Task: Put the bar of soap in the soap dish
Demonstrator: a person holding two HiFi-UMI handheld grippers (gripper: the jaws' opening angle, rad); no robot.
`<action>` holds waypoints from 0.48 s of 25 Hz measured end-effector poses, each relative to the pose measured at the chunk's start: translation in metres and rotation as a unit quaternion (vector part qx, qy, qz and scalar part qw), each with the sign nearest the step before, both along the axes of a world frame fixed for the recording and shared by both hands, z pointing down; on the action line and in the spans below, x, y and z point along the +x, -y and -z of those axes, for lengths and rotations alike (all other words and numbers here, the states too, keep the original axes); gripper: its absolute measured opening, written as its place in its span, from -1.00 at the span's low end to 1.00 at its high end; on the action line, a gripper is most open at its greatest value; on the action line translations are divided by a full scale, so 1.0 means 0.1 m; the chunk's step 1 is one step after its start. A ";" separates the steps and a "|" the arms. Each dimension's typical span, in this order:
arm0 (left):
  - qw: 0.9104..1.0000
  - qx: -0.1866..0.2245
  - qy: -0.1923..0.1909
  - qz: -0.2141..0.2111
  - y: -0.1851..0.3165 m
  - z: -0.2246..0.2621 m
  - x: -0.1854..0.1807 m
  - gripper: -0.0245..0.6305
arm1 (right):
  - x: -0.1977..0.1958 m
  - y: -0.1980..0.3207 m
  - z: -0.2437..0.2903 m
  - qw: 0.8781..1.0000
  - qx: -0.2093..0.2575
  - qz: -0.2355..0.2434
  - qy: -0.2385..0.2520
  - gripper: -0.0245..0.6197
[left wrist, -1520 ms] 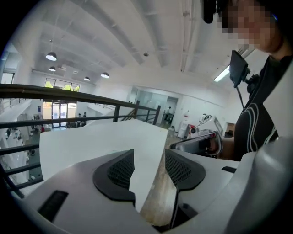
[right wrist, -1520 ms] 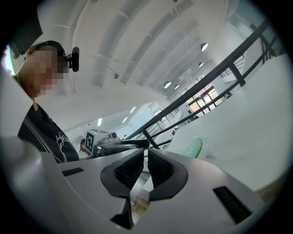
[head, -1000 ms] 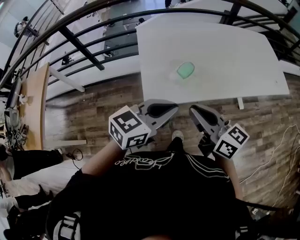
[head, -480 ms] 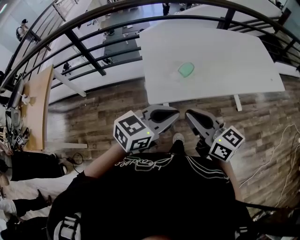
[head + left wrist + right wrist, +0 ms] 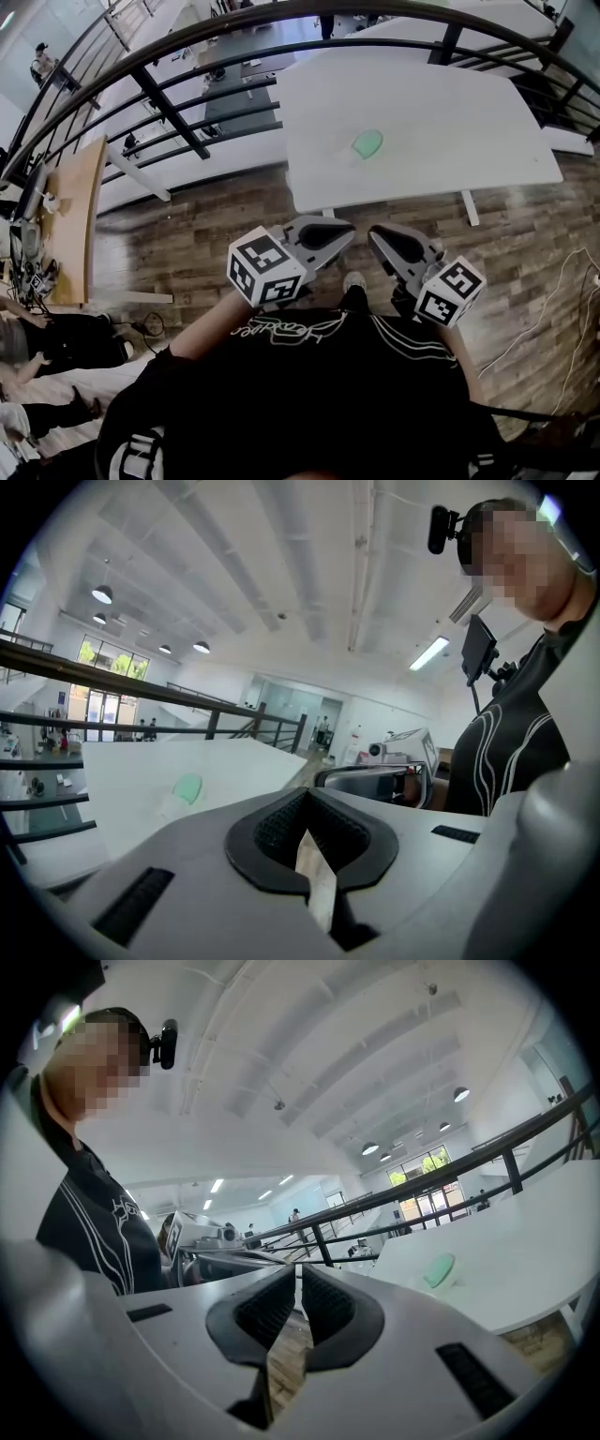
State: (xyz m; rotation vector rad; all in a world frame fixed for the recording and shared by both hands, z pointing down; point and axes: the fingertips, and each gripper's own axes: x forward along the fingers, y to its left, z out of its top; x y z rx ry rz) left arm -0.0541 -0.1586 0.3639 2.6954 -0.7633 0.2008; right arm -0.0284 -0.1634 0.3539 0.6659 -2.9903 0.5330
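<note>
Low in the head view, just above the person's dark top, the left claw (image 5: 337, 231) and right claw (image 5: 382, 239) are both closed with nothing between the jaws. They are held over the wood floor (image 5: 216, 216), well apart from the white worktop (image 5: 450, 112) higher in the frame. Near its middle lies the green soap (image 5: 367, 142). A pale patch (image 5: 344, 153) touching its lower-left side may be the dish, but it is too small to tell whether the soap sits in it or beside it. The scene fits soap waiting to be fetched as well as soap already in place, so no next move can be settled.
</note>
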 end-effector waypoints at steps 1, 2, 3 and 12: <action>1.000 0.001 0.002 0.000 -0.01 -0.01 0.00 -0.90 | 0.00 -0.01 -0.01 1.000 0.002 0.001 -0.004 -0.83; 1.000 0.001 0.004 0.001 -0.01 -0.01 0.00 -0.90 | -0.01 -0.02 -0.01 1.000 0.003 0.002 -0.007 -0.83; 1.000 0.001 0.005 0.001 -0.02 -0.01 0.00 -0.90 | -0.01 -0.02 -0.01 1.000 0.003 0.002 -0.008 -0.83; 1.000 0.001 0.004 0.009 -0.08 -0.02 -0.06 -0.90 | -0.05 -0.10 0.01 1.000 0.003 0.002 -0.013 -0.83</action>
